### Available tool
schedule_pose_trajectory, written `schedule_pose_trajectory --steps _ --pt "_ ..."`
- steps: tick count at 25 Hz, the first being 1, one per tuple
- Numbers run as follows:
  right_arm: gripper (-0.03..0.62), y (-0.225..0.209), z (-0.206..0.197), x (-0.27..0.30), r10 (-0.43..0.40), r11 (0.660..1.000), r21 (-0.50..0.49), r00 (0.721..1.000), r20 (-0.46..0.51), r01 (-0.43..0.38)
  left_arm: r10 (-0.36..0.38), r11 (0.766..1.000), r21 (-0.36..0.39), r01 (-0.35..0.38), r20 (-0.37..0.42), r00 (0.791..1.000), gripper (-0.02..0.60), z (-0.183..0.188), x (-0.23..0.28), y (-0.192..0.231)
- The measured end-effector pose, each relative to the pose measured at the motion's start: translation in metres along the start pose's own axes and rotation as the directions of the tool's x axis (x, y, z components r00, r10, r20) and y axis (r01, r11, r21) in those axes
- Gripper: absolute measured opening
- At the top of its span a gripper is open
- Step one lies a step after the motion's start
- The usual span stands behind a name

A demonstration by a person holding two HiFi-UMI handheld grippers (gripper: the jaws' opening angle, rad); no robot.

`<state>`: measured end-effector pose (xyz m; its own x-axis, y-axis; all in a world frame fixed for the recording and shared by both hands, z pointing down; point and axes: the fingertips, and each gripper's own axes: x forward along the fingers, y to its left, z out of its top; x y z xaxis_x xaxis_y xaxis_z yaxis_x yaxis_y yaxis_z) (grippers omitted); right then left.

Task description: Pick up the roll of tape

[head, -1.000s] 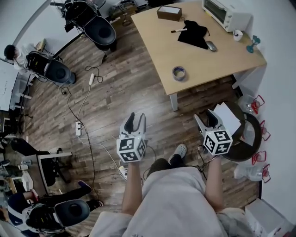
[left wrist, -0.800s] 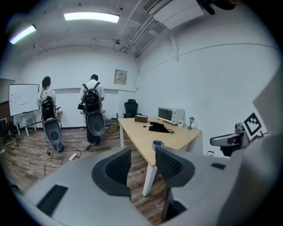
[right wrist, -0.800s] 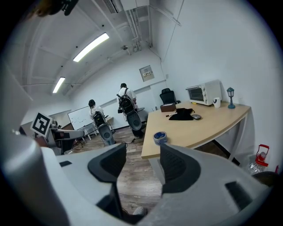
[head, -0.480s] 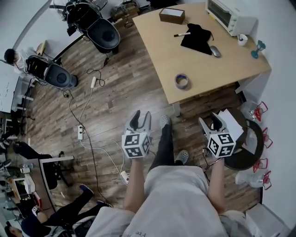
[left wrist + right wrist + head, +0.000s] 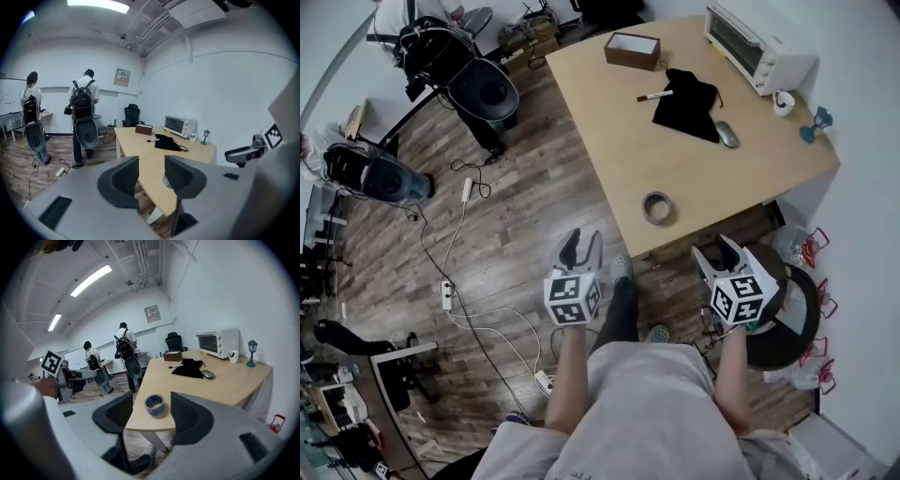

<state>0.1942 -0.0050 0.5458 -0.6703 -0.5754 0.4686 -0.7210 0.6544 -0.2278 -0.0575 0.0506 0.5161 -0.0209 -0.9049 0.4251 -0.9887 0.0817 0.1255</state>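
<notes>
Roll of tape point(image 5: 656, 207) lies flat near the table's point(image 5: 694, 169) near edge, with both your grippers short of it.

Its hole faces straight up, so the roll's axis is vertical and, being round, it favours no direction. Its inner face looks blue in the right gripper view, and any print on it is too small to read. Your left gripper point(image 5: 579, 246) and right gripper point(image 5: 719, 251) hang over the floor, jaws wide apart and empty. The right one frames the roll between its jaws, well apart from it.
</notes>
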Motion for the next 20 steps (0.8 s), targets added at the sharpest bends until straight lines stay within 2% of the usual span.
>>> schedule_pose_trajectory --steps 9,16,20 --pt "0.253 -0.007 0.034 0.093 0.019 0.999 -0.046 0.994 -0.104 -0.024 -0.065 0.998 -0.001 0.065 -0.023 0.998 0.166 0.036 0.08 0.035" --pt "0.253 -0.015 0.019 0.149 0.036 0.996 -0.069 0.971 -0.237 -0.053 -0.153 0.988 0.015 0.154 -0.06 0.986 0.166 0.05 0.122 0.049" --pt "0.252 -0.016 0.01 0.172 0.015 0.996 -0.078 0.957 -0.29 -0.039 -0.207 0.978 0.022 0.209 -0.075 0.975 0.166 0.053 0.144 0.056"
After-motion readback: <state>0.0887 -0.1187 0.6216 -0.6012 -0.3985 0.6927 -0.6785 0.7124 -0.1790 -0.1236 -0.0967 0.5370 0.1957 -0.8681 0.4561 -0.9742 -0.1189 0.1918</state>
